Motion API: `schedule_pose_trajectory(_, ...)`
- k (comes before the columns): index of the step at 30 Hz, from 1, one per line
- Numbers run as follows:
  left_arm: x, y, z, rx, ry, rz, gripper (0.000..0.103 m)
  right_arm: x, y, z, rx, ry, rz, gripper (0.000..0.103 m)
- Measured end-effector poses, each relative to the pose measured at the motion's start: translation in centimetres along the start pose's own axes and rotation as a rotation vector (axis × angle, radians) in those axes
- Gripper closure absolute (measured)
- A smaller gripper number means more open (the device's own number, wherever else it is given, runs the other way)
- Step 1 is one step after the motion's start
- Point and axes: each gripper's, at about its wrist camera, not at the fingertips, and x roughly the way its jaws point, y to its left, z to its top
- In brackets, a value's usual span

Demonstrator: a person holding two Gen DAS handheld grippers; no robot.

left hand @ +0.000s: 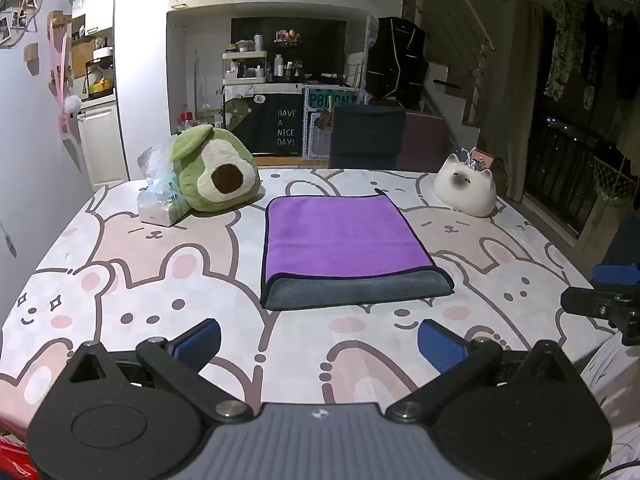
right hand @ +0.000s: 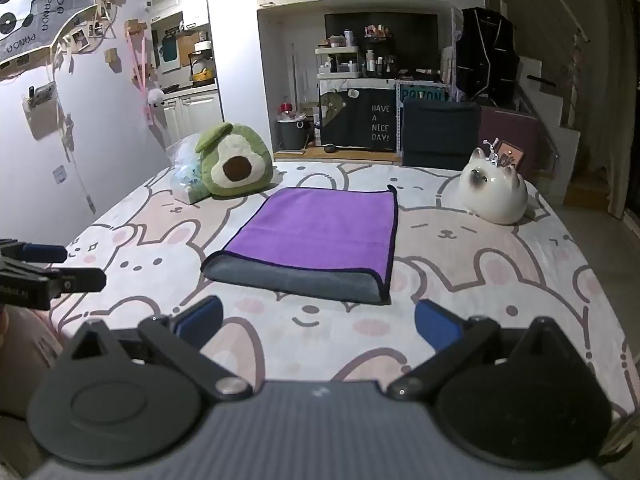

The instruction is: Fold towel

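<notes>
Item: purple microfibre towel with grey plush underside and dark piping [left hand: 344, 240], already doubled once, lying flat mid-bench on the rabbit-print cloth-covered bench [left hand: 160, 280]. Position: straight ahead of both tongs, well apart from each; rolled grey fold edge nearest, open purple edge far. Long axis: roughly side to side, though nearly square. Left tongs [left hand: 320, 342]: spread, empty. Right tongs [right hand: 318, 322]: spread, empty. Neither is clearly nearer. Surroundings: soft green avocado plush cushion [left hand: 216, 170], crinkled clear plastic packet [left hand: 160, 196], glossy white ceramic cat figure [left hand: 466, 190].
</notes>
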Motion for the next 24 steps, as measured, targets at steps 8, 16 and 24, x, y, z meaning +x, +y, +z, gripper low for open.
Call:
schedule_pose_trajectory(8, 0.01, -0.11, 0.03, -0.004, 0.004, -0.004, 0.000, 0.04, 0.02, -0.01, 0.002, 0.004, 0.000, 0.000)
schedule_pose_trajectory(16, 0.52, 0.00, -0.06, -0.009, 0.005, -0.008, 0.000, 0.09, -0.09, 0.22, 0.004, 0.005, 0.000, 0.000)
schedule_pose_trajectory(24, 0.51, -0.11, -0.12, -0.013, 0.004, -0.010, 0.000, 0.26, 0.17, -0.03, 0.007, 0.004, -0.001, 0.000)
